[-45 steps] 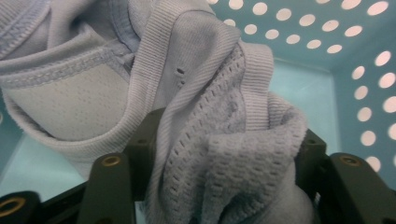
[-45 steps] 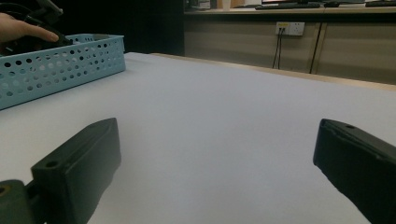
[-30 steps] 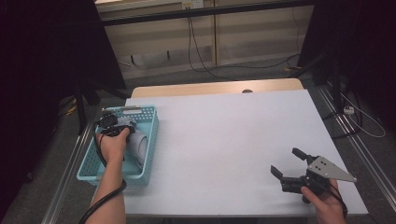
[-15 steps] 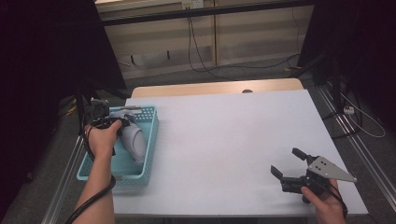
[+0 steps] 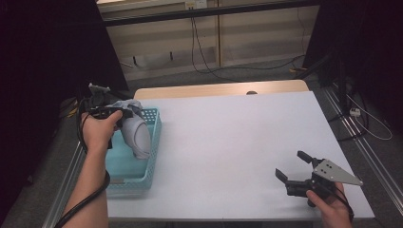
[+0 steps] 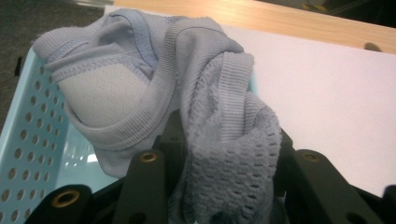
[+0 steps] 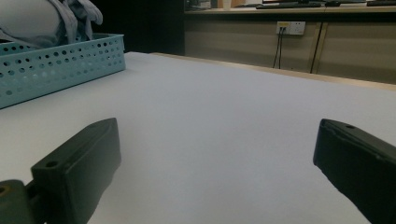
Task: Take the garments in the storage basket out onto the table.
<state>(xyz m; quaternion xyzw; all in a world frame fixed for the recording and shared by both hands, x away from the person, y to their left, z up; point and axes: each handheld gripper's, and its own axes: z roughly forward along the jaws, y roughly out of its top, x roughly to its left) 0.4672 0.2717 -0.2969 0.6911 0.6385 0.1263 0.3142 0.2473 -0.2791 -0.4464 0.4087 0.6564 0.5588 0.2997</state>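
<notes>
A grey knitted garment (image 5: 136,133) hangs from my left gripper (image 5: 124,114) above the light blue perforated basket (image 5: 138,178) at the table's left edge. In the left gripper view the bunched cloth (image 6: 187,98) lies between my two black jaws, which are shut on it, with the basket (image 6: 32,140) below. Near the table's front right corner my right gripper (image 5: 293,167) rests with its jaws wide apart and nothing between them. The right gripper view shows the basket (image 7: 56,63) far off with the garment (image 7: 42,18) above it.
The white table top (image 5: 237,137) stretches between the two grippers. A wooden strip (image 5: 214,90) runs along the far edge. Cables (image 5: 209,57) trail on the floor behind the table.
My left gripper has risen out of the basket and carried the grey garment up with it, so the cloth now dangles over the basket. The right gripper has stayed where it was.
</notes>
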